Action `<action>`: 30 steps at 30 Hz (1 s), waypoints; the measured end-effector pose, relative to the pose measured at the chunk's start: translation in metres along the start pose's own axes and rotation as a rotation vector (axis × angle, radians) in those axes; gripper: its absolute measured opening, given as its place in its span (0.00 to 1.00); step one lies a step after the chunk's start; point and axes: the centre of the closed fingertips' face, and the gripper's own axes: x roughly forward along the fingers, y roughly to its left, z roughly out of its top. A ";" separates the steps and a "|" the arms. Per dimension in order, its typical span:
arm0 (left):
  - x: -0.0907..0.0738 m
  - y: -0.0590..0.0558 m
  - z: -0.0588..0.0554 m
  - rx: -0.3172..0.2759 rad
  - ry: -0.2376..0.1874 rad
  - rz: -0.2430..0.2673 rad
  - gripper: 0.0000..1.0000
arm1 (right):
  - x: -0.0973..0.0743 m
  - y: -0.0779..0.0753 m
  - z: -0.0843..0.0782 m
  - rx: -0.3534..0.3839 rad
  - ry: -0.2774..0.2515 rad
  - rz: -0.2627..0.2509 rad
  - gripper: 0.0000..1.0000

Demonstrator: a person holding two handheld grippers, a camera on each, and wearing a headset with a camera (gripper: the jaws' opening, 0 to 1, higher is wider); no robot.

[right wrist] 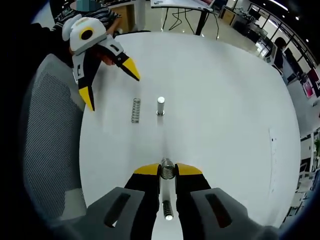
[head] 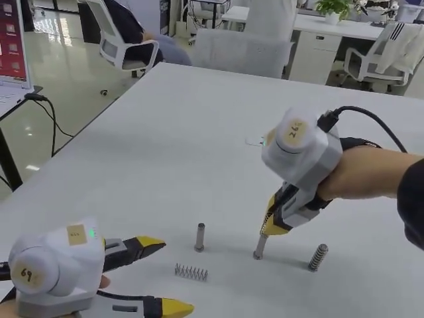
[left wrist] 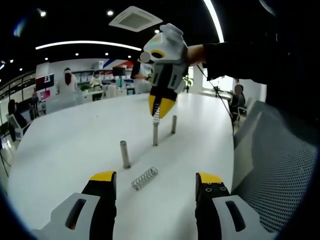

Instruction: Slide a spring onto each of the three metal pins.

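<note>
In the head view, the right gripper (head: 270,228) is pointing down at the middle pin (head: 260,246), one of three upright metal pins standing in a row on the white table (head: 199,132). The left pin (head: 199,237) is standing bare. The right pin (head: 322,248) is carrying a fitted spring (head: 317,260) along its length. A loose spring (head: 191,271) is lying flat just in front of the left pin. The left gripper (head: 169,275) is hovering at the lower left with its jaws spread wide and gripping nothing. The loose spring is lying between and just ahead of their tips.

In the head view, the jaws are hiding what the right gripper is carrying. The right gripper view is supplying it: the yellow tips are pressing together on a short held spring (right wrist: 167,170), and a pin top is showing in the slot between the jaws below it. The left gripper view is adding the side profile. There, the held spring is hanging from the tips directly above the middle pin, with its lower end at the pin top. Whether the two are touching cannot be told.

The table surface is plain and matte. A grey mesh chair (left wrist: 280,165) is standing at the table edge. Beyond the table, the head view is showing office chairs (head: 126,40), white desks with a potted plant (head: 331,8), and a glossy floor (head: 66,93). The left gripper view is showing ceiling light strips (left wrist: 85,44).
</note>
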 end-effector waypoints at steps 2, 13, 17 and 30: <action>0.000 0.000 0.000 0.001 0.000 -0.002 0.59 | 0.002 -0.001 -0.001 0.002 0.004 0.000 0.08; 0.001 -0.001 0.001 0.003 0.002 -0.007 0.58 | 0.021 -0.002 -0.008 0.007 0.031 0.005 0.08; 0.001 -0.001 0.001 0.002 0.003 -0.006 0.58 | 0.028 -0.003 -0.010 0.024 0.031 0.001 0.08; 0.002 -0.001 0.001 0.002 0.005 -0.003 0.57 | 0.048 -0.001 -0.021 0.056 0.047 0.002 0.08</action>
